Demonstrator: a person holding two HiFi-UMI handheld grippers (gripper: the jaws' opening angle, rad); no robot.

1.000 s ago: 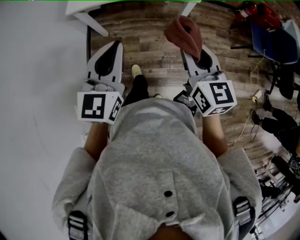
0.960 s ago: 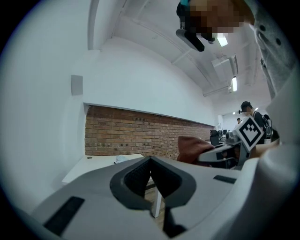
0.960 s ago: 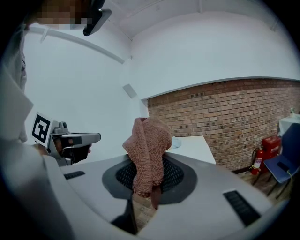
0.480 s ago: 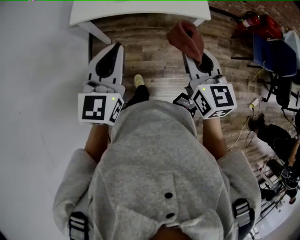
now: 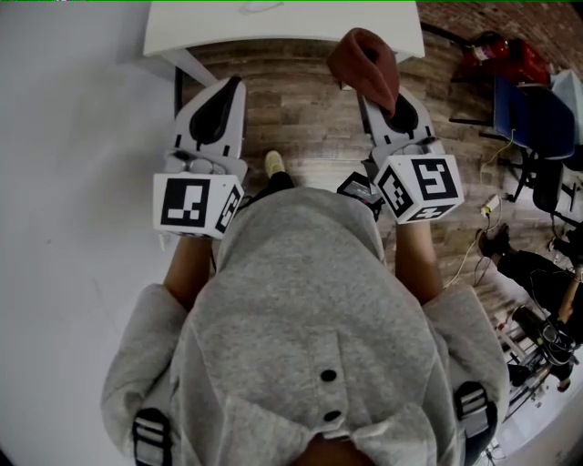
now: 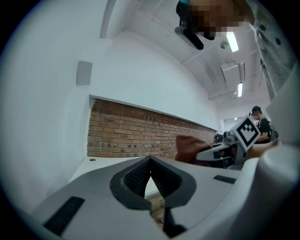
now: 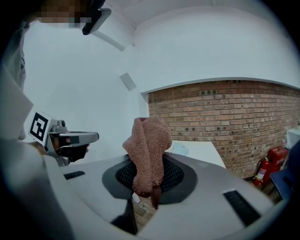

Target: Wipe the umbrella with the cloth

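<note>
My right gripper [image 7: 146,177] pinches the reddish-brown cloth [image 7: 149,140], left gripper [image 6: 151,164] closed empty; umbrella nowhere in view, so I'd hold firm and carry the cloth level toward the white table [image 5: 273,23].

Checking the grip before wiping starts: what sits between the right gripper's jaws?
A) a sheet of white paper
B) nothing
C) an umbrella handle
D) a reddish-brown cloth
D: the right gripper is clamped on the reddish-brown cloth, which sticks up from between its jaws.
</note>
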